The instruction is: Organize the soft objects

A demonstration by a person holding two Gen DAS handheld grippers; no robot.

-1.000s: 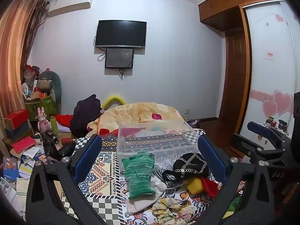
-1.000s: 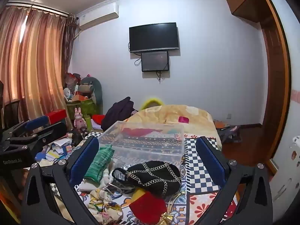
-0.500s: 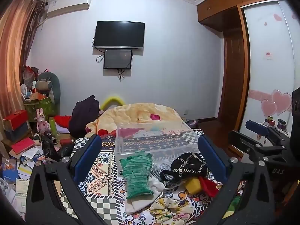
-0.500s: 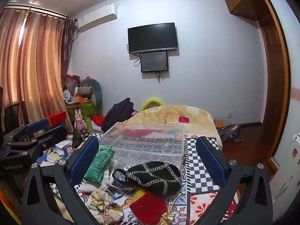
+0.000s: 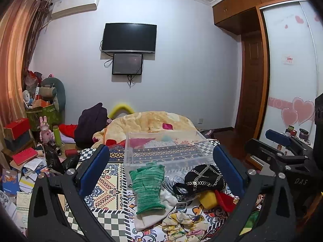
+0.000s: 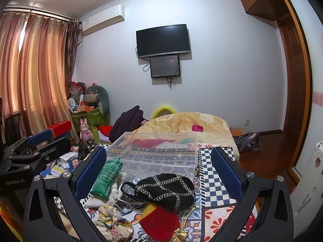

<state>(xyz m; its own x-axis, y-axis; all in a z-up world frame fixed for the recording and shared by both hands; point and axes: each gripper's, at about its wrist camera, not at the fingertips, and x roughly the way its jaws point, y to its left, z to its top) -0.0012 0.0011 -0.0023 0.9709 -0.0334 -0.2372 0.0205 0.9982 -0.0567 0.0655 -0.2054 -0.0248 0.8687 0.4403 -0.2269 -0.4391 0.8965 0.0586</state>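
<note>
Left wrist: both tongs (image 5: 160, 169) (image 6: 158, 169) gape wide over a ribbed knit green glove (image 5: 148, 185), chain-latticed black pouch (image 6: 163, 188), clear plastic bin (image 6: 155, 151).

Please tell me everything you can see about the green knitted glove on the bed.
The green knitted glove is striped in lighter and darker green, with short finger ends and a ribbed cuff. It lies flat and limp on top of a white cloth item, its fingers reaching the near wall of the clear plastic box and its cuff toward the cameras. It looks like soft wool or acrylic. The black chain-trimmed bag lies to its right. Neither the open left gripper nor the open right gripper touches it.
</note>
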